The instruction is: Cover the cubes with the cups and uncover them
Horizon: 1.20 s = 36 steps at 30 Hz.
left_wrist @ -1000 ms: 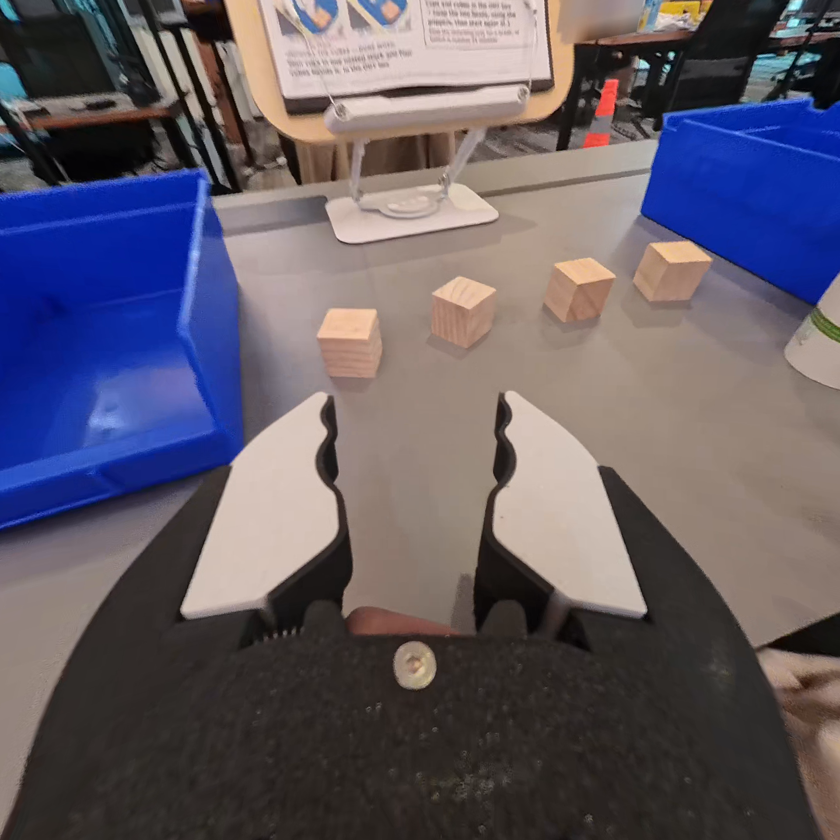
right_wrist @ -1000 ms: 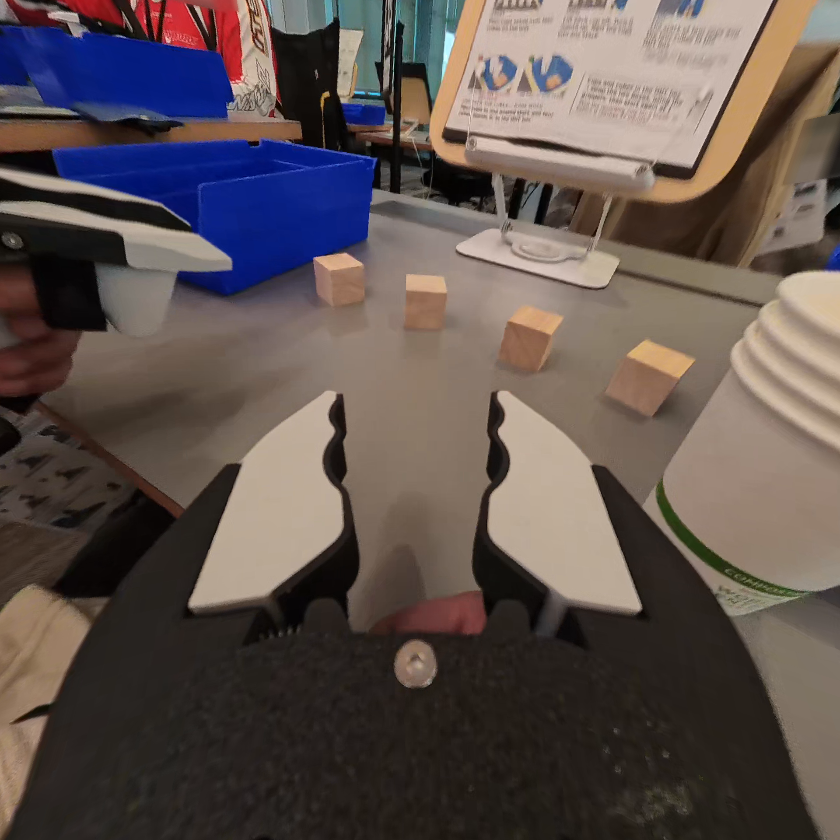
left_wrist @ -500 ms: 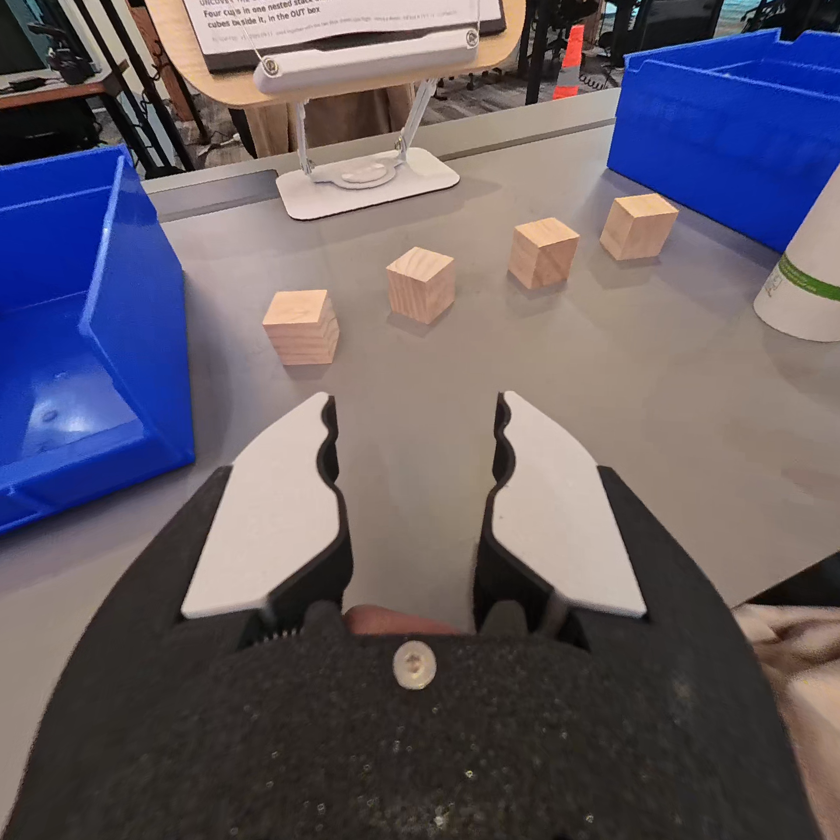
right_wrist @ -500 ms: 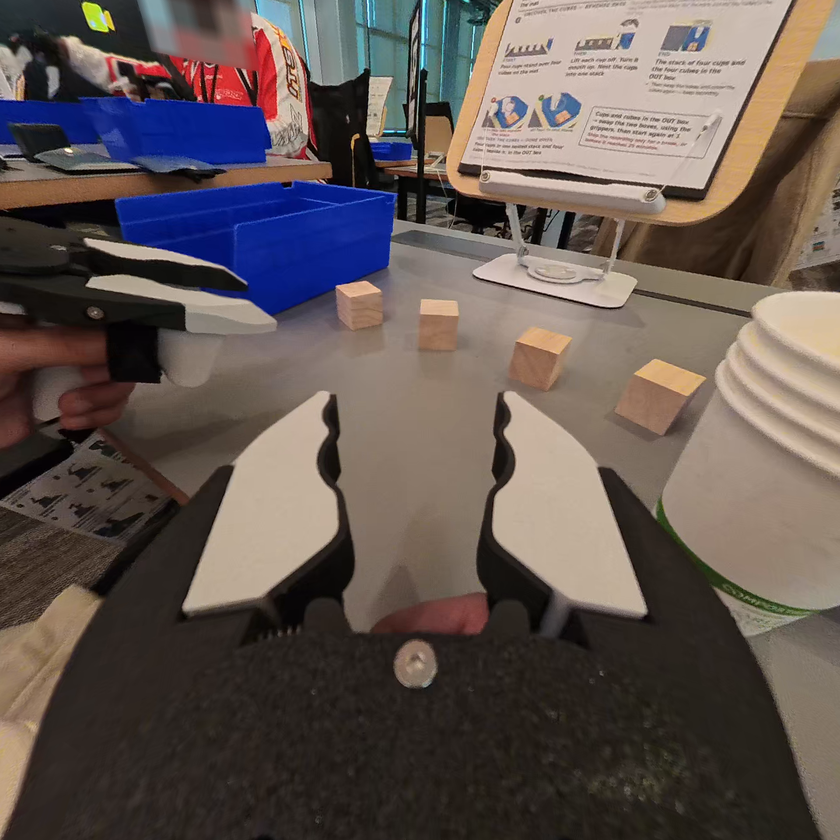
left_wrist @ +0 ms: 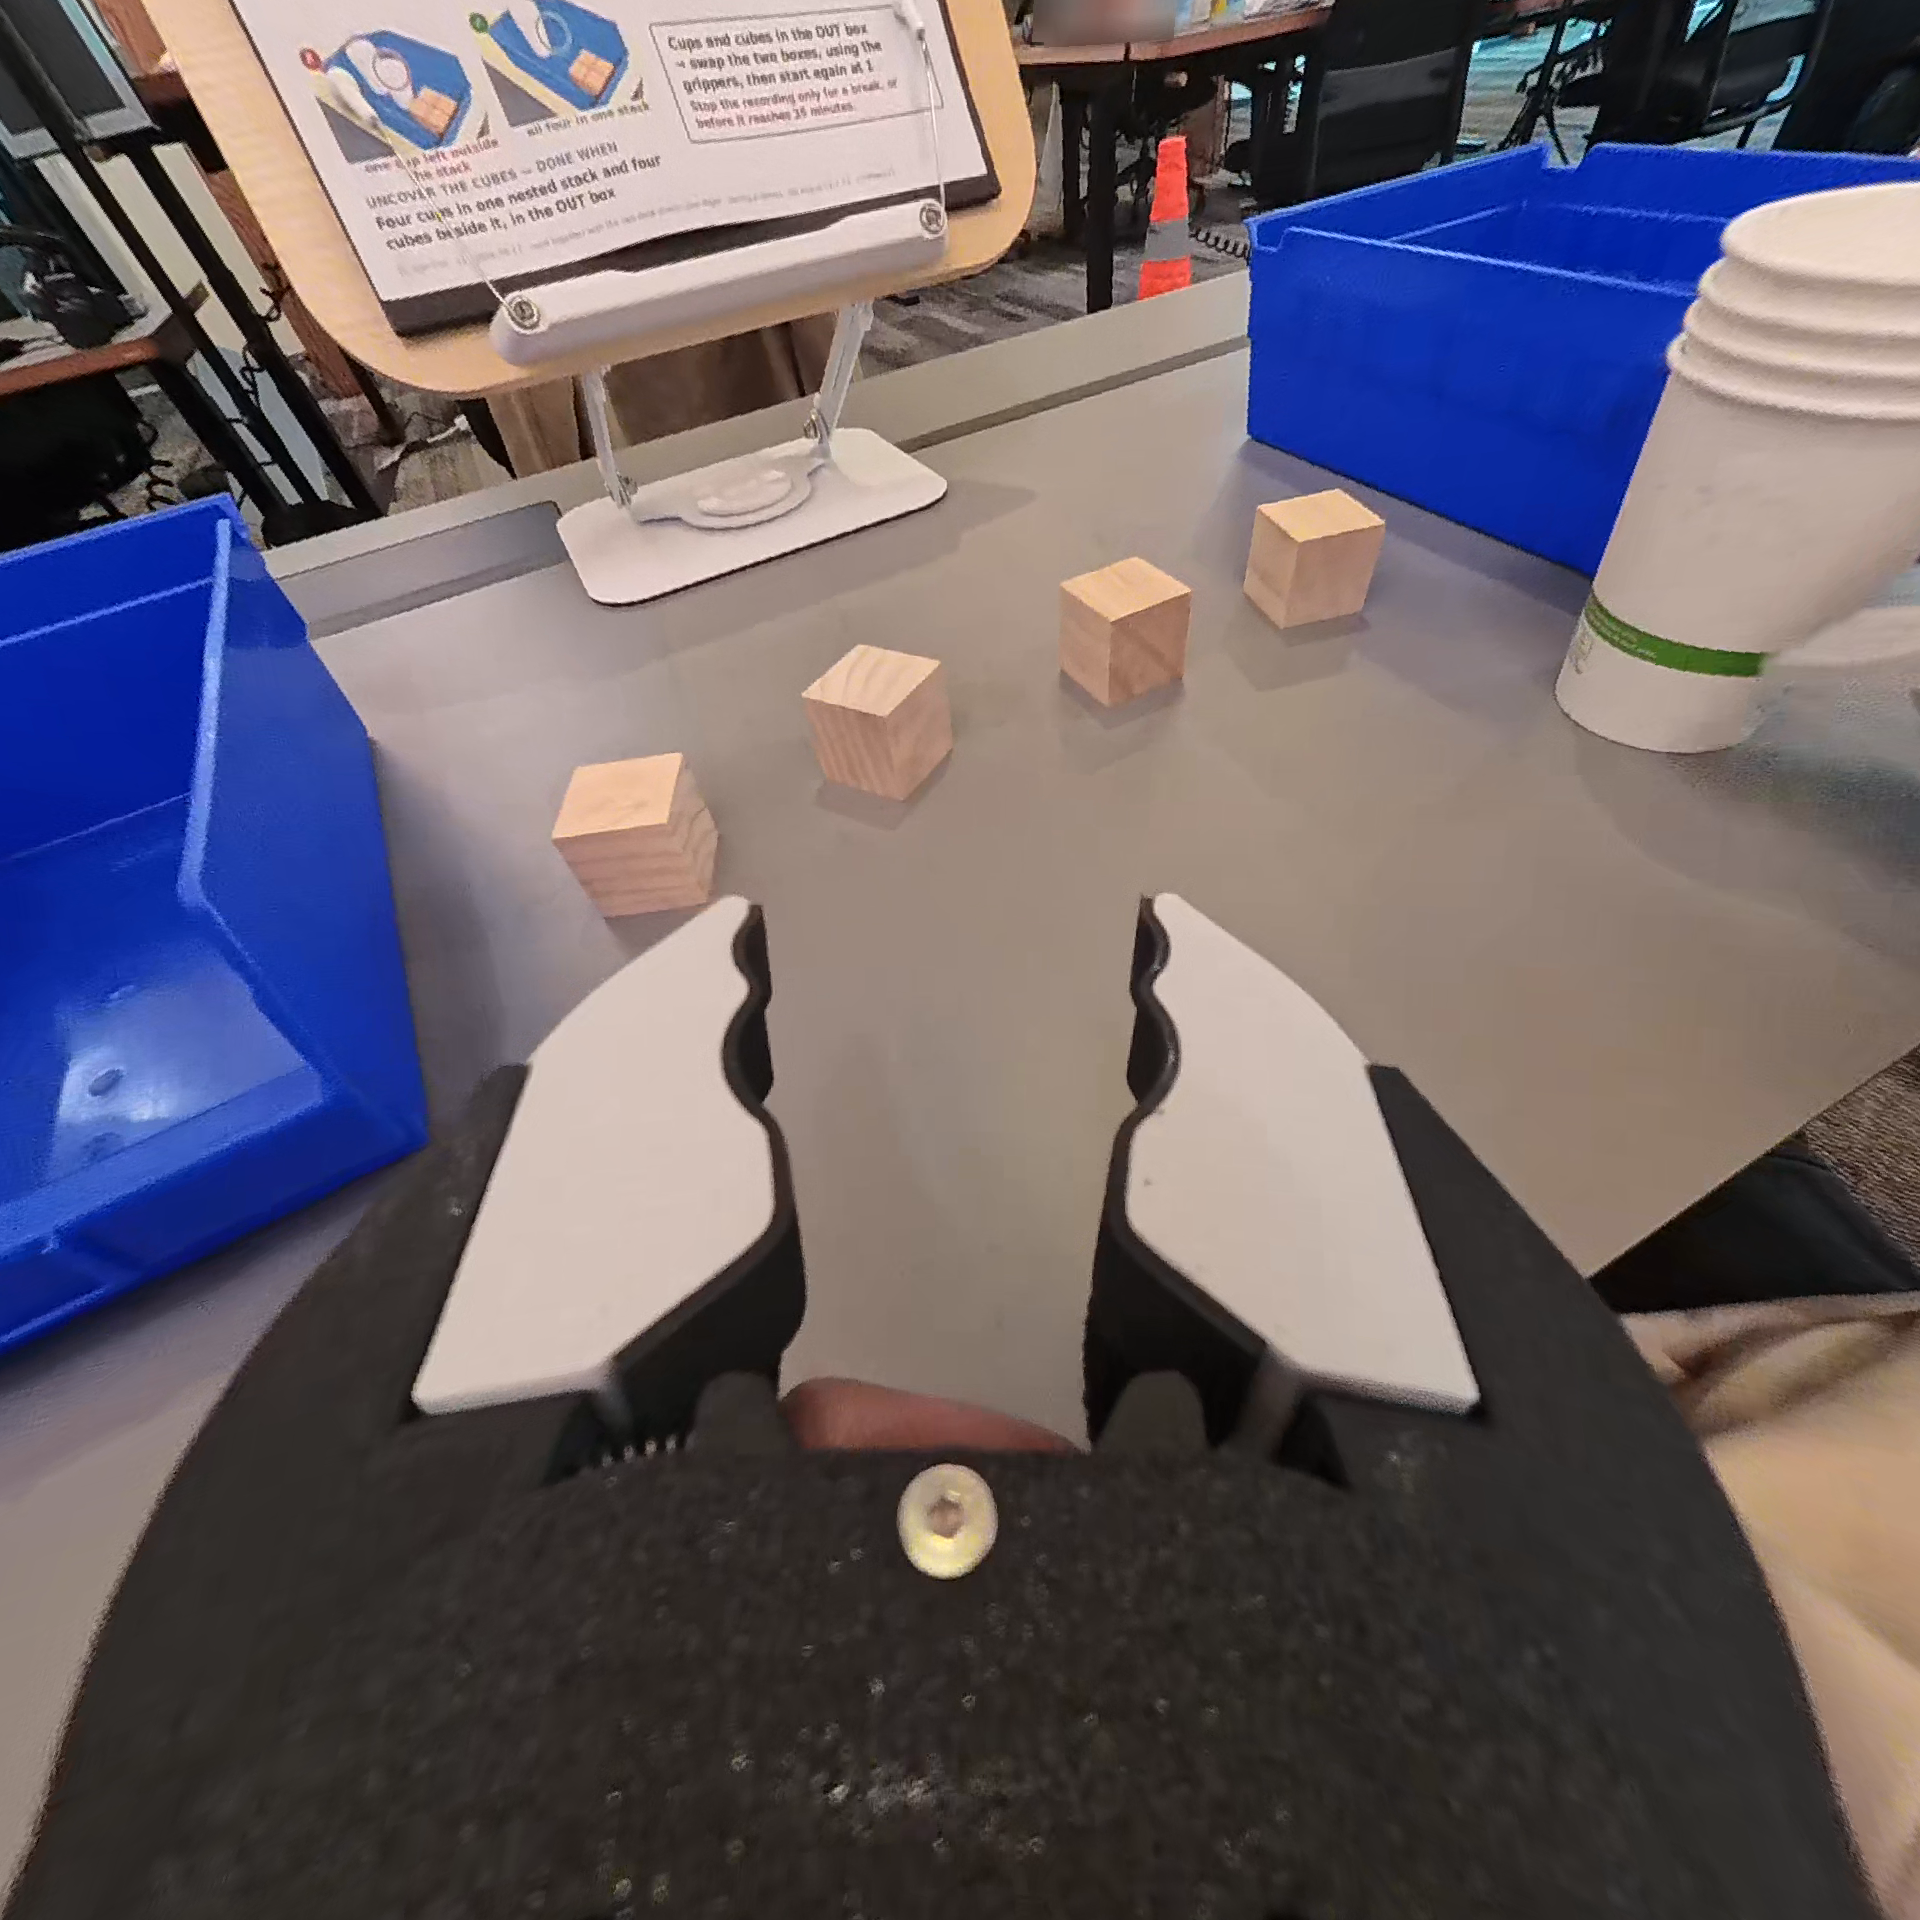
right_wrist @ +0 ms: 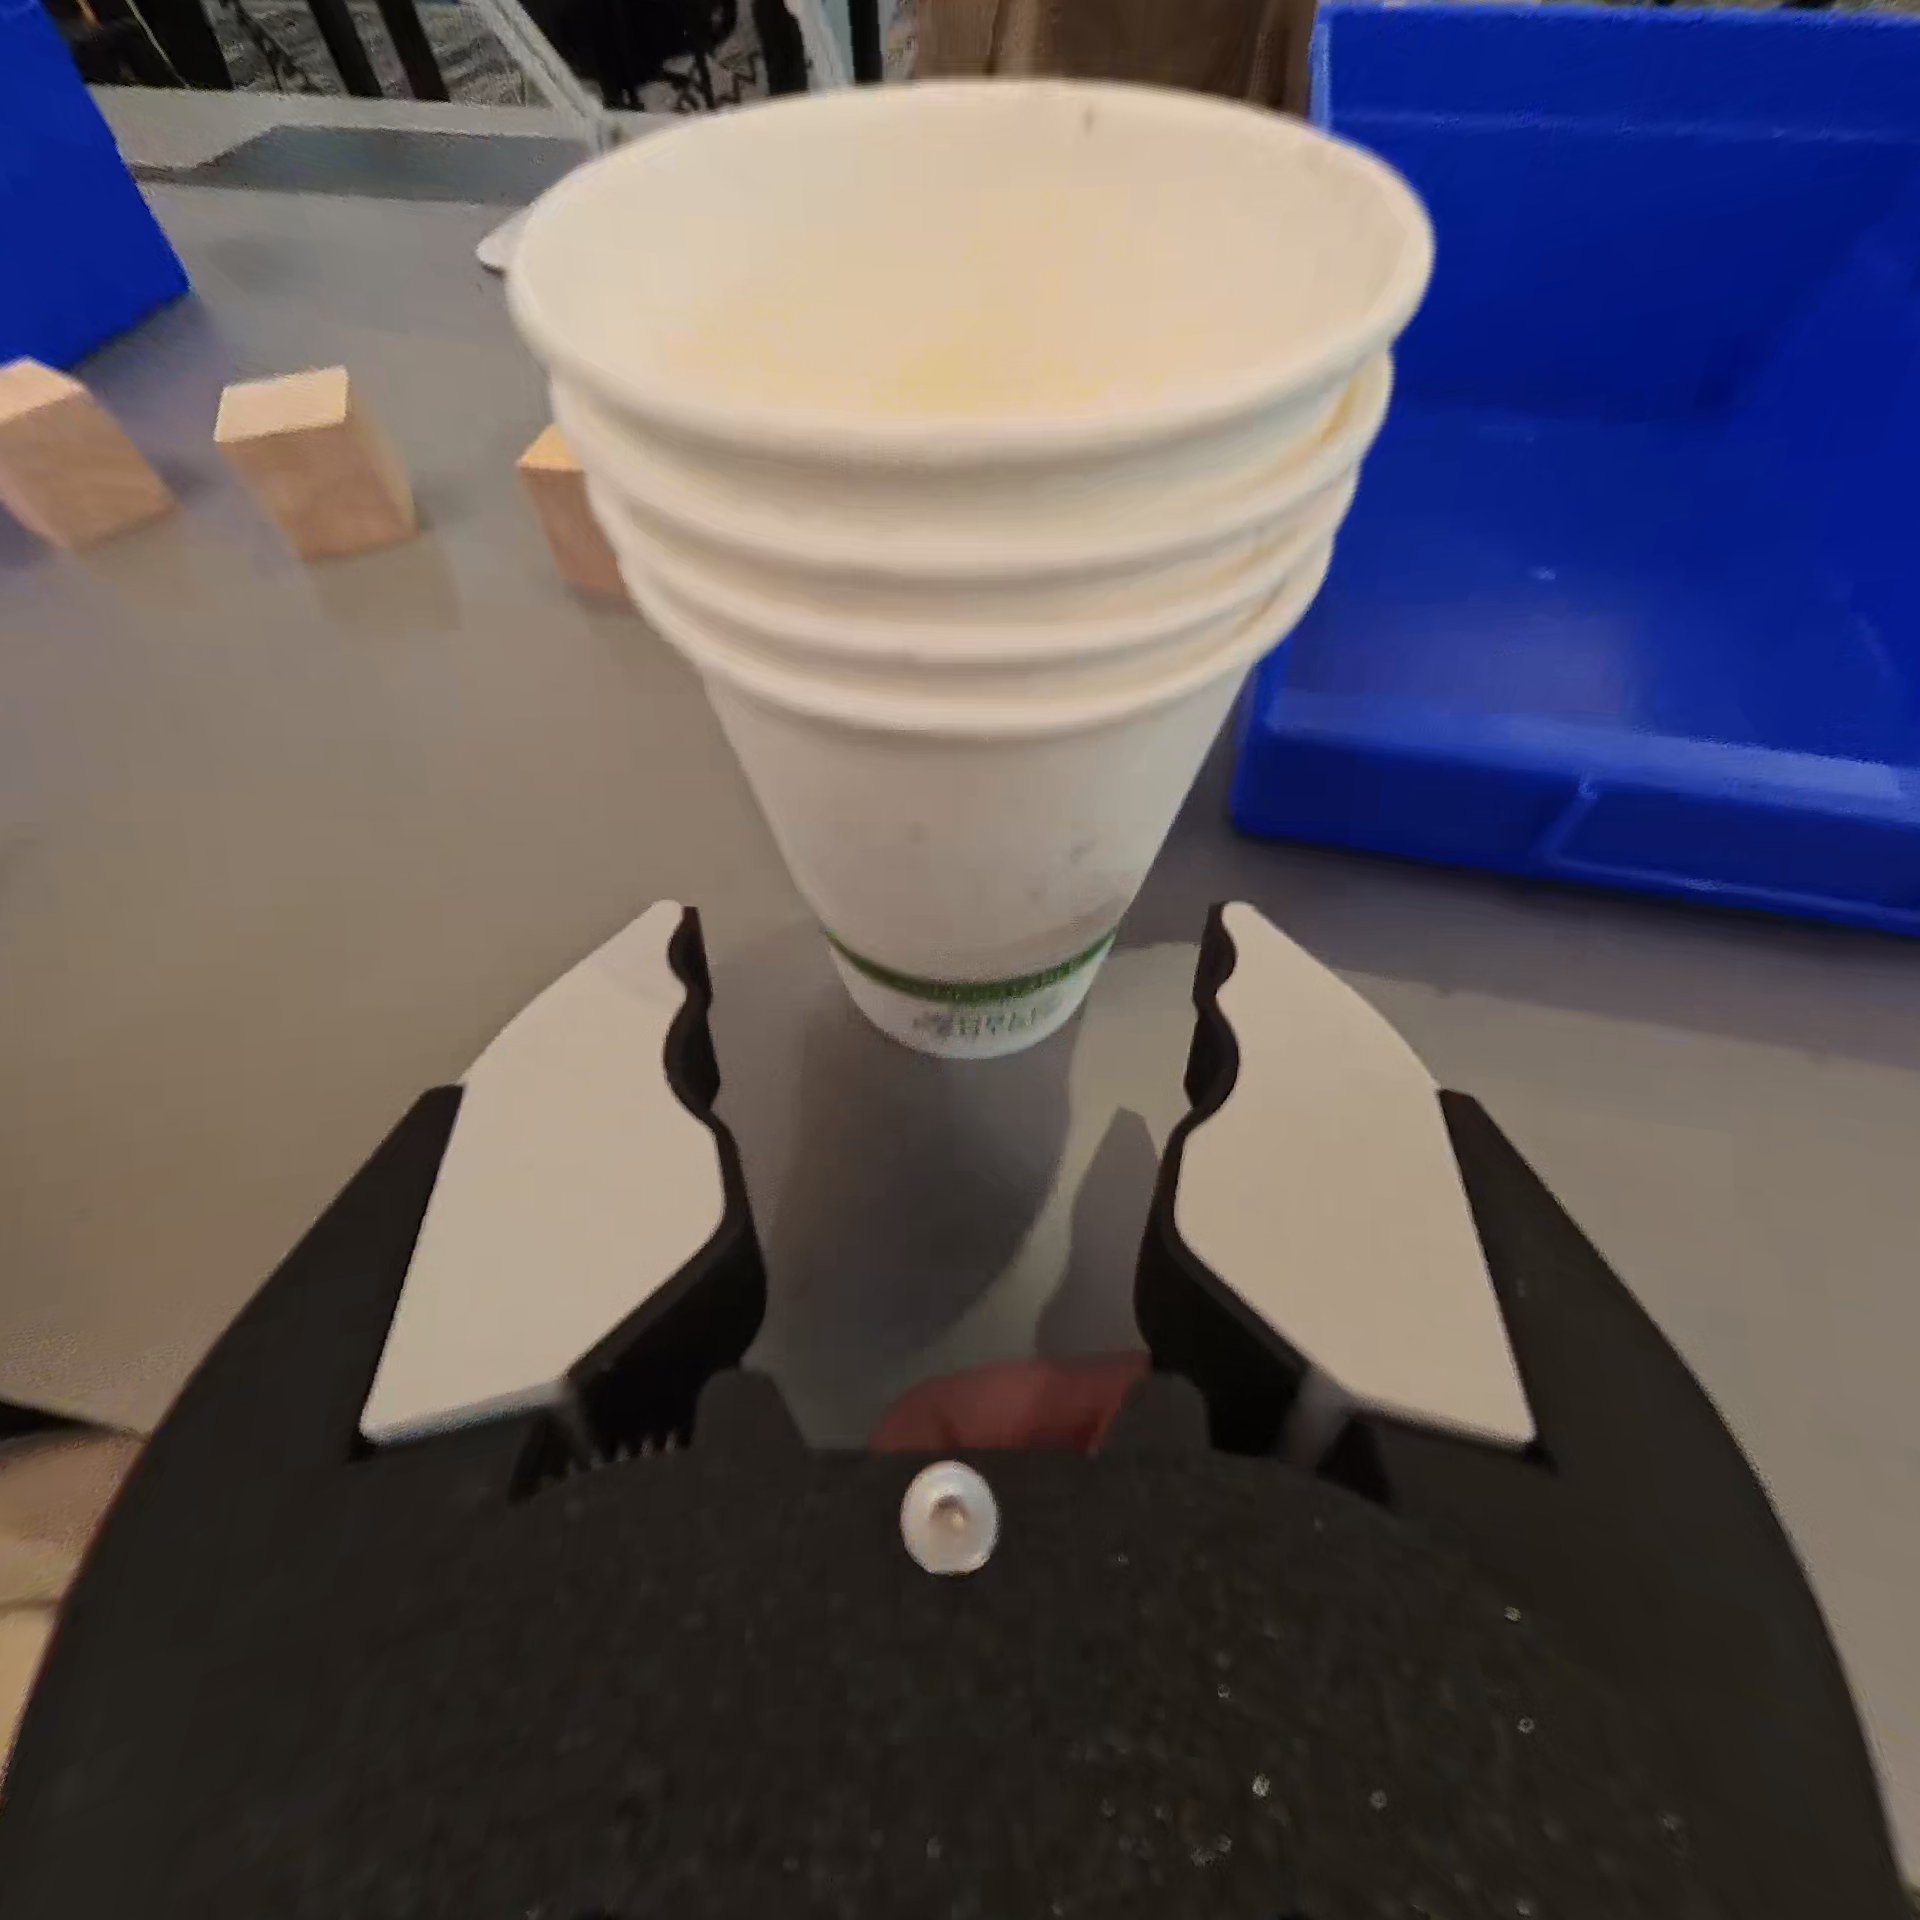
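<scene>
Several wooden cubes lie in a row on the grey table (left_wrist: pixel 1351 987): the nearest (left_wrist: pixel 636 833), then (left_wrist: pixel 879 719), (left_wrist: pixel 1124 628) and the farthest (left_wrist: pixel 1313 555). A nested stack of white paper cups (left_wrist: pixel 1766 468) stands upright, rims up, at the right. My left gripper (left_wrist: pixel 948 914) is open and empty, just short of the nearest cube. In the right wrist view the cup stack (right_wrist: pixel 966 540) stands straight ahead of my right gripper (right_wrist: pixel 951 920), which is open with its tips on either side of the stack's base, apart from it. Three cubes (right_wrist: pixel 312 457) show left of the stack.
A blue bin (left_wrist: pixel 197 935) stands at the left, another blue bin (left_wrist: pixel 1455 312) at the back right; in the right wrist view it (right_wrist: pixel 1621 727) is right of the cups. An instruction board on a white stand (left_wrist: pixel 748 499) stands behind the cubes.
My right gripper has swung right and now faces the cup stack close up, with its jaws wider. My left gripper has shifted a little; the cups now show fully in its view.
</scene>
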Each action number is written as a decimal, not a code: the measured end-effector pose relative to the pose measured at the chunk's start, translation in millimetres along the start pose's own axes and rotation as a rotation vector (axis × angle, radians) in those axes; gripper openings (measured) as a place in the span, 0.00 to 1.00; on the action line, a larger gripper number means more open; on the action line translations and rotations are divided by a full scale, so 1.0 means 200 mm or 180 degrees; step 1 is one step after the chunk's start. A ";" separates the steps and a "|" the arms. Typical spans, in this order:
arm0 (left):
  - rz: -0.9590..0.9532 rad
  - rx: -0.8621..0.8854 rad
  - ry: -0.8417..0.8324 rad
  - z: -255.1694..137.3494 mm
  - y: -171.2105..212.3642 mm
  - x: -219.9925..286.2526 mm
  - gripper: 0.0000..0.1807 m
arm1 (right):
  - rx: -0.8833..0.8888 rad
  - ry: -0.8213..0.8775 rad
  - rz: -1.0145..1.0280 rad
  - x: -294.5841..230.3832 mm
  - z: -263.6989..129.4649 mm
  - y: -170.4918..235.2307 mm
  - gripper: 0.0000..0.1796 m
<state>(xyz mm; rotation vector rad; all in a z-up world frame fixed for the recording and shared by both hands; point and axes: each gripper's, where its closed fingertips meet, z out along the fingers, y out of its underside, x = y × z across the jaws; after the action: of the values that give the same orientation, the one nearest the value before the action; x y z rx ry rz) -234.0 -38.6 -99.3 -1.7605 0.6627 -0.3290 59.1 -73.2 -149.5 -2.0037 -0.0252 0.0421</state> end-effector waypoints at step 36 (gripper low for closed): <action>0.0264 -0.0059 0.0008 0.01 0.02 0.04 0.36 | 0.0090 -0.0020 0.0115 0.97 0.88 -0.82 0.50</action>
<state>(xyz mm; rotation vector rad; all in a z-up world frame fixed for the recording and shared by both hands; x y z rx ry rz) -226.9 -42.7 -103.8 -1.7452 0.7404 -0.2689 246.4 162.3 -78.3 -1.9756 0.0076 0.0713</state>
